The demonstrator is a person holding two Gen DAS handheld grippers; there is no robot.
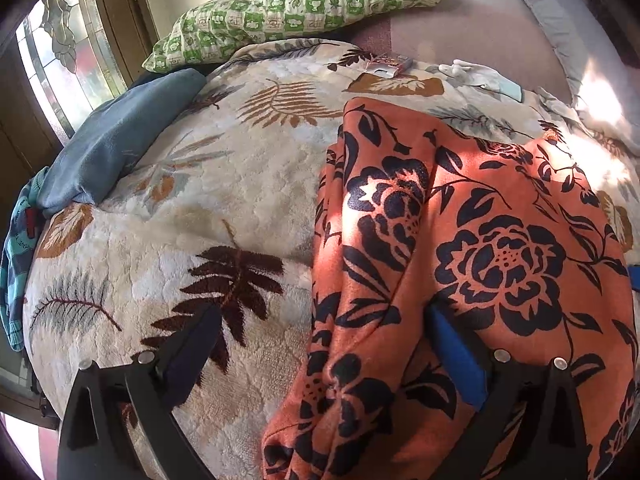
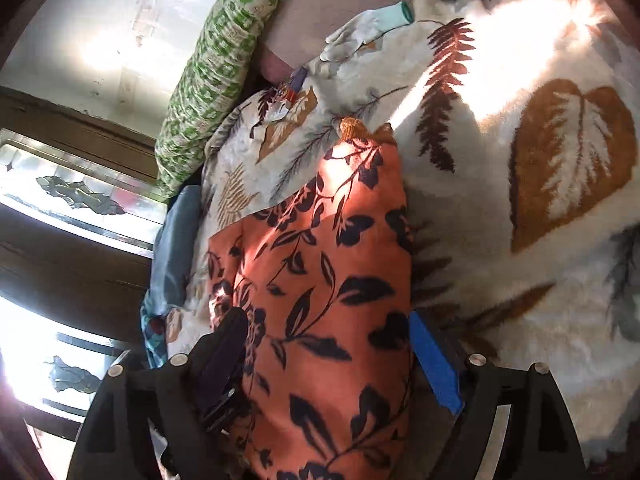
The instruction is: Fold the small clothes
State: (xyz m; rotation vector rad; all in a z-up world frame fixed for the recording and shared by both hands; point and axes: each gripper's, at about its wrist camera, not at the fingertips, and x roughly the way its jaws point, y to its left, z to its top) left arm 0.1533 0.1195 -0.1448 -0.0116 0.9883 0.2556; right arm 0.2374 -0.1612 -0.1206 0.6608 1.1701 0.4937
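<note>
An orange garment with a dark blue flower print [image 1: 472, 240] lies on a cream leaf-patterned blanket [image 1: 200, 208]. Its left part is bunched into long folds. My left gripper [image 1: 320, 320] is open above the garment's near left edge, one finger over the blanket and the blue-padded finger [image 1: 456, 356] over the cloth. In the right wrist view the garment [image 2: 320, 264] lies lengthwise between the fingers of my right gripper [image 2: 324, 328], which is open and straddles its near end.
A green checked pillow [image 1: 296, 4] lies at the head of the bed. A grey-blue garment [image 1: 120, 140] and a teal one [image 1: 16, 248] lie at the blanket's left edge by a window [image 1: 60, 52]. White gloves [image 2: 360, 32] and a small packet [image 1: 386, 65] lie beyond the garment.
</note>
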